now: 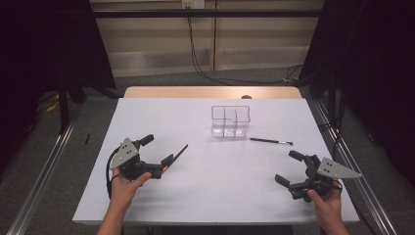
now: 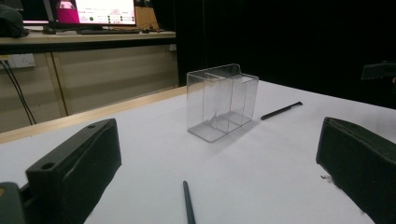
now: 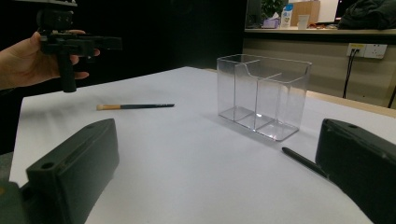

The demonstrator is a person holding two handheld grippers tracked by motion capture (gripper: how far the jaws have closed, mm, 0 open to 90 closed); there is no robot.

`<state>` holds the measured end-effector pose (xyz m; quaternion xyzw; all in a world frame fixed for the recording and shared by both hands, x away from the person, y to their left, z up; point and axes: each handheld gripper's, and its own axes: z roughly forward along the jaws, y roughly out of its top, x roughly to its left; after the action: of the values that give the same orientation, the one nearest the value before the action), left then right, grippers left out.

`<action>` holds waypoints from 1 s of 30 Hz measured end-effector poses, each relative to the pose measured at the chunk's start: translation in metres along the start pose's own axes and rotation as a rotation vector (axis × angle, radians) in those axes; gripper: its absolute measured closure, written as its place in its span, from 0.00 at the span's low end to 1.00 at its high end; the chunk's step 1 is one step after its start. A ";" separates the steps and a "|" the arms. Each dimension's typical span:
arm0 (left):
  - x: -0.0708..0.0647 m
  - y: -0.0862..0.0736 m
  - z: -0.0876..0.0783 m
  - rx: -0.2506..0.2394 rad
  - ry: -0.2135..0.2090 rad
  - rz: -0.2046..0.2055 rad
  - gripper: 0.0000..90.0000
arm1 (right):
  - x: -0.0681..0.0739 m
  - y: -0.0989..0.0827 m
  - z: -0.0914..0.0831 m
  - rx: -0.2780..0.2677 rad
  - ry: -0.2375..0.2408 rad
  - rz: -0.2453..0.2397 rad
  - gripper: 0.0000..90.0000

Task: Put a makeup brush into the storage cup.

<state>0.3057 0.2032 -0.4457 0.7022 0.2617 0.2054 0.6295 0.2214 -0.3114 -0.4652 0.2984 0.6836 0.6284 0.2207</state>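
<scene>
I have the left gripper low over the near left part of the white table, its jaws spread wide and holding nothing. A thin black brush lies on the table right at that gripper's tip; in the left gripper view its end lies on the table between my jaws, and I cannot tell if it touches either. The right gripper sits near the right edge of the table, jaws also apart and empty. A clear box with dividers stands upright toward the far middle of the table, well apart from both grippers. A second brush lies flat just right of the box, near it but not touching.
</scene>
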 end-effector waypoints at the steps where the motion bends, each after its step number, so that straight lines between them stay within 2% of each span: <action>1: 0.001 0.001 0.002 0.003 -0.001 0.000 0.00 | 0.000 0.000 0.000 0.000 0.001 0.002 0.00; 9: 0.000 0.004 0.013 0.016 -0.014 -0.002 0.00 | 0.000 0.001 0.000 0.001 -0.002 -0.003 0.00; 12: 0.001 0.005 0.018 0.005 -0.018 -0.007 0.00 | -0.001 0.000 -0.001 -0.001 -0.003 0.000 0.00; 17: 0.000 0.004 0.022 0.013 -0.021 -0.002 0.00 | -0.001 0.000 -0.002 -0.001 -0.003 0.000 0.00; 19: -0.001 0.004 0.025 0.006 -0.031 -0.013 0.00 | -0.001 0.001 -0.002 -0.001 -0.003 0.001 0.00; 23: 0.000 0.005 0.030 0.055 -0.034 -0.008 0.00 | -0.001 0.000 -0.002 0.000 -0.001 0.000 0.00; 27: 0.002 0.004 0.035 0.112 -0.032 -0.046 0.00 | -0.001 0.000 -0.002 0.000 0.000 -0.001 0.00; 28: 0.003 0.004 0.037 0.142 -0.027 -0.066 0.00 | -0.001 0.000 -0.002 0.000 0.000 -0.001 0.00; 29: 0.003 0.004 0.037 0.142 -0.027 -0.066 0.00 | -0.001 0.000 -0.002 0.000 0.000 -0.001 0.00; 30: 0.003 0.003 0.038 0.162 -0.029 -0.073 0.00 | -0.001 0.000 -0.002 0.000 0.001 0.000 0.00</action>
<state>0.3324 0.1753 -0.4473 0.7435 0.2940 0.1503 0.5815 0.2209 -0.3135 -0.4648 0.2981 0.6838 0.6285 0.2205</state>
